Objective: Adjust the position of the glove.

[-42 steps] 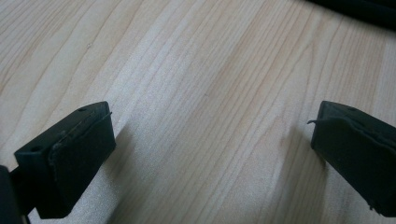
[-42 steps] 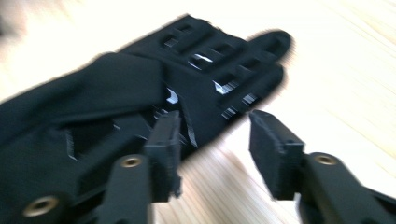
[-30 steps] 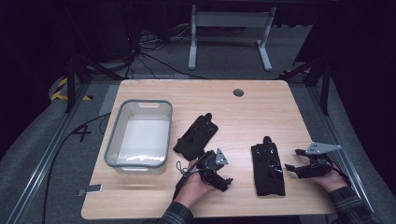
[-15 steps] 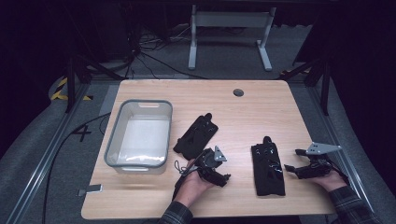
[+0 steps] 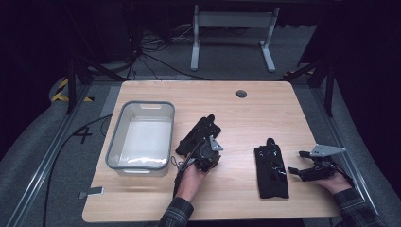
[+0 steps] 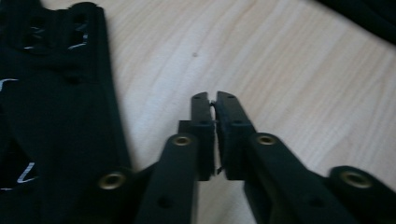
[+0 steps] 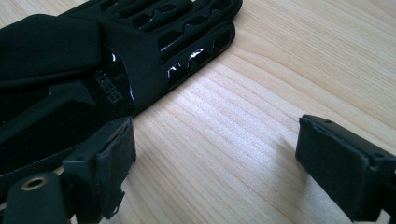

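High view, wooden table [image 5: 246, 118]: two black gloves lying flat. Left gripper [image 5: 206, 153], jaws pressed together on nothing, just beside near end of left glove [image 5: 197, 133]. Right gripper [image 5: 307, 168], jaws spread wide, beside right glove [image 5: 271, 171], long axis running away from person.

So on the table [image 5: 265, 109], the plastic bin [image 5: 141, 136] sits at the left. Just right of it lies one glove [image 5: 197, 134], with the left gripper [image 5: 206, 154] at its near end. Further right lies the second glove [image 5: 271, 171], and the right gripper [image 5: 302, 165] is just beside it, near the table's right edge.
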`<act>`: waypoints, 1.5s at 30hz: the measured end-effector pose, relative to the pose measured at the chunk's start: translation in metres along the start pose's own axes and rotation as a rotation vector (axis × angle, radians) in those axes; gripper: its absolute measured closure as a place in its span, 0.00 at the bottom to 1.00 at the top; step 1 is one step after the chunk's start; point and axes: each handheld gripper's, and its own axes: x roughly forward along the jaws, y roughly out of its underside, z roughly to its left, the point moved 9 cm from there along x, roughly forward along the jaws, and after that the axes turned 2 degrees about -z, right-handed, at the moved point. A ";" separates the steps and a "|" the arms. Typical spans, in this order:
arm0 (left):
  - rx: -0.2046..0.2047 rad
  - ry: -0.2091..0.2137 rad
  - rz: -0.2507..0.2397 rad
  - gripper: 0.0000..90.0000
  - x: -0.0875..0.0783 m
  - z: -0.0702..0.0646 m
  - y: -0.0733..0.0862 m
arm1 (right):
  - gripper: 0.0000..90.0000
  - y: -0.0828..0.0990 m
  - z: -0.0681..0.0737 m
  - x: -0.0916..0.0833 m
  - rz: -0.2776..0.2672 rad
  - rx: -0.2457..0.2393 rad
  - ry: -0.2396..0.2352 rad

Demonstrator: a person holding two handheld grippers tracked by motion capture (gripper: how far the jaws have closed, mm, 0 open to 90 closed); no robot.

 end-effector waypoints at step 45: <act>-0.088 0.009 0.066 1.00 0.025 0.014 -0.008 | 0.14 0.000 0.000 0.000 0.000 0.000 0.000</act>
